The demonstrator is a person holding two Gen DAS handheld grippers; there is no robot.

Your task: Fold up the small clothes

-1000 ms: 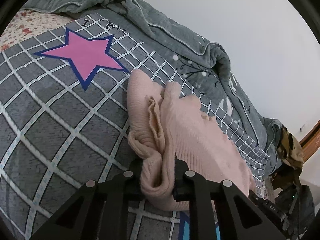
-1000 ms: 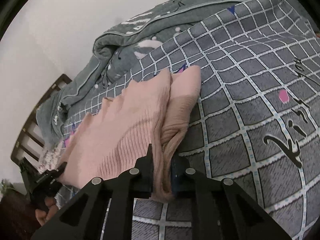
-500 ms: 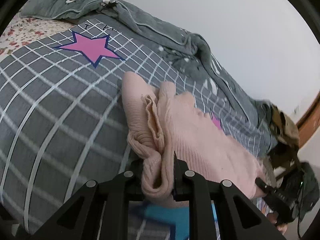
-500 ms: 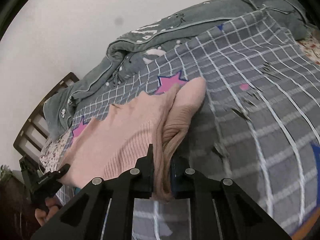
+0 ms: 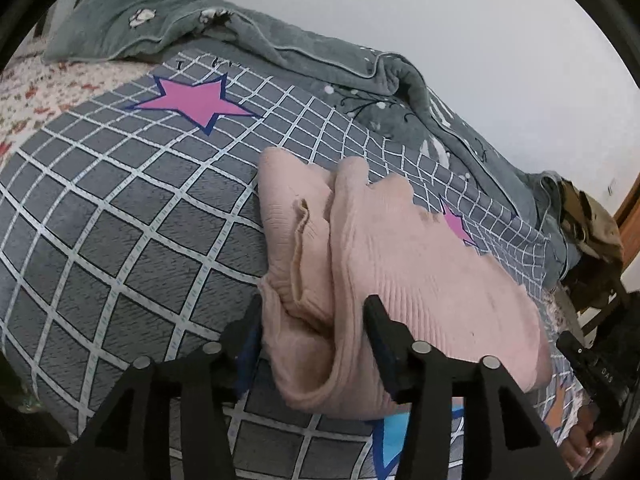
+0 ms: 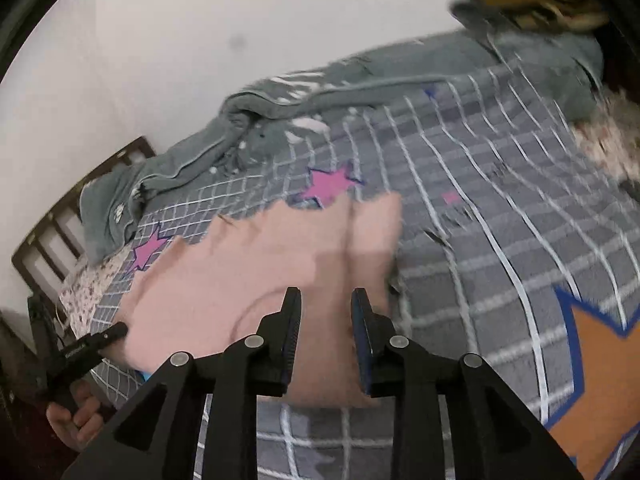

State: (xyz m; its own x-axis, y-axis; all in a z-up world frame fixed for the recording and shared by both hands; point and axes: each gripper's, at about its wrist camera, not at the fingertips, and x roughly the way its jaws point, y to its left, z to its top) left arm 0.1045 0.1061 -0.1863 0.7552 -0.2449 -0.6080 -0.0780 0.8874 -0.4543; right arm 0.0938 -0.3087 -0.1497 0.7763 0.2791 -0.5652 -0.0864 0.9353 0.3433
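Sweater (image 5: 400, 280) on bedspread (image 5: 120, 240) | both grippers opening (fabric between jaws)

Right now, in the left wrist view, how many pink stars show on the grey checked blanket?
2. One large pink star lies near the pillow end; a smaller one peeks out beside the pink sweater. Others may be hidden.

Left claw (image 5: 312, 316) and right claw (image 6: 326, 312), earlier clamped on pink sweater (image 5: 400, 264), now opening; fabric loose between jaws.
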